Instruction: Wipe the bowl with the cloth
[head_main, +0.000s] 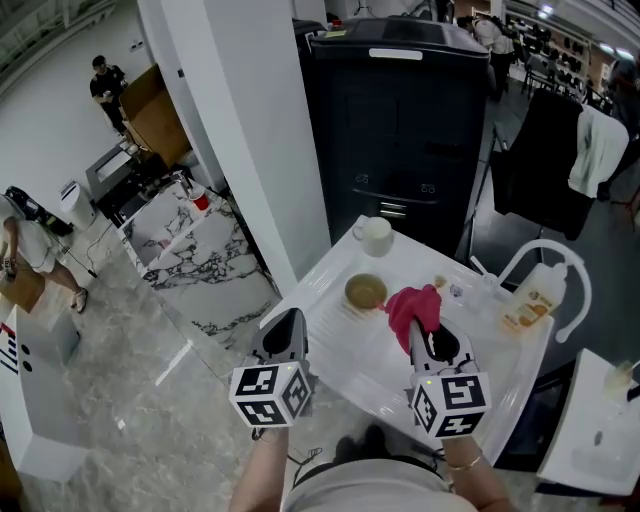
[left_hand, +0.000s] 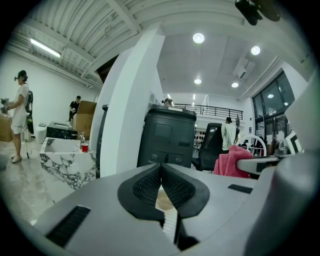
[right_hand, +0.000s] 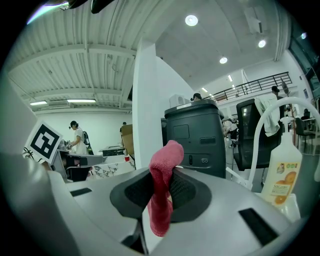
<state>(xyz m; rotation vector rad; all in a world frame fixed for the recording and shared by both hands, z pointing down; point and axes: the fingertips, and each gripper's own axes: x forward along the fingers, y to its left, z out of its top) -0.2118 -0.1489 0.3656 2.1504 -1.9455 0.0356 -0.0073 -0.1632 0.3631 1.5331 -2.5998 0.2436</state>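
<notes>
A tan bowl (head_main: 366, 291) sits on the white table (head_main: 340, 350), left of centre. My right gripper (head_main: 416, 327) is shut on a red cloth (head_main: 413, 308), held just right of the bowl and above the table; in the right gripper view the cloth (right_hand: 162, 192) hangs pinched between the pads. My left gripper (head_main: 291, 322) is shut with nothing in it, at the table's near-left edge, apart from the bowl. In the left gripper view the jaws (left_hand: 161, 186) meet, and a sliver of the bowl (left_hand: 162, 201) shows below them.
A white cup (head_main: 374, 236) stands at the table's far corner. A bottle of orange liquid (head_main: 530, 298) and a white chair back (head_main: 548, 266) are at the right. A large black bin (head_main: 400, 130) stands behind the table, a white pillar (head_main: 240, 120) to its left.
</notes>
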